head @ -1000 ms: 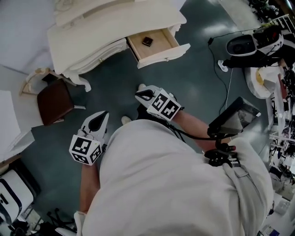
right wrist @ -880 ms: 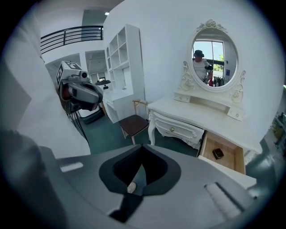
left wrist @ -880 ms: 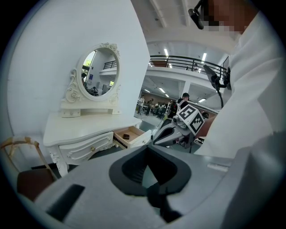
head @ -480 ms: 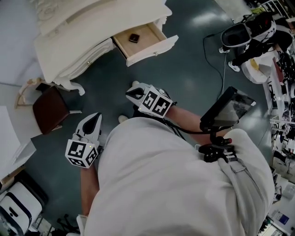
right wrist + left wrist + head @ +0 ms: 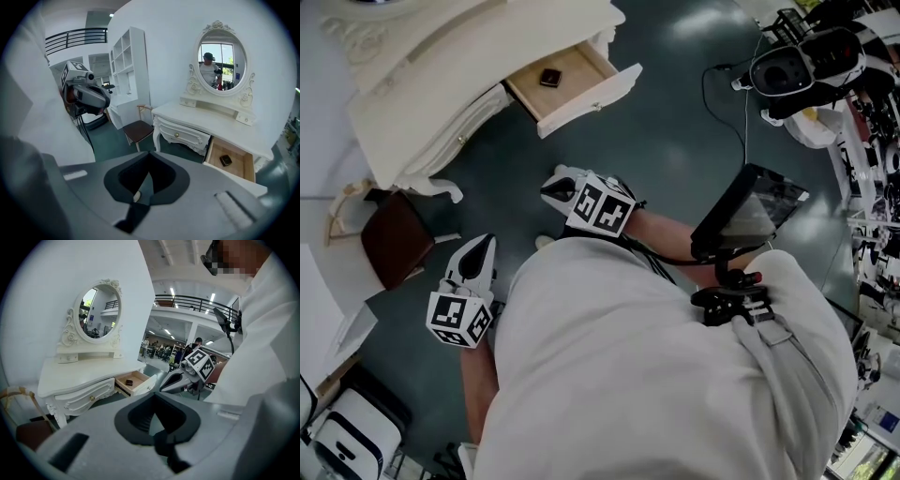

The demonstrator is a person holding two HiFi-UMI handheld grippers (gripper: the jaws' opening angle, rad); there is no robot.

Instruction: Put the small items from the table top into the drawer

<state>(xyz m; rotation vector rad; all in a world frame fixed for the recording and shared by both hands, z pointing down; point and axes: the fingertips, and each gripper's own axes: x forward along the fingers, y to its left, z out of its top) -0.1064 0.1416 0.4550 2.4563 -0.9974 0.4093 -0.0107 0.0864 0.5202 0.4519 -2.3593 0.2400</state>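
Observation:
The white dressing table (image 5: 441,84) stands at the upper left, and its wooden drawer (image 5: 567,80) is pulled open. One small dark item (image 5: 549,77) lies inside the drawer (image 5: 232,161), also visible as a dark item (image 5: 226,160) in the right gripper view. My right gripper (image 5: 546,187) hangs shut and empty over the green floor, well short of the drawer. My left gripper (image 5: 485,242) is lower left, also shut with nothing in it. The person's white-clad body fills the lower middle.
A brown stool (image 5: 394,239) stands left of the table. An oval mirror (image 5: 221,58) sits on the table's back. A dark screen on a mount (image 5: 750,211) juts from the person's waist. A black-and-white device (image 5: 797,70) and cables lie at the upper right.
The table and open drawer have slid up and left in the head view. Both grippers have drifted slightly left and stay shut and empty.

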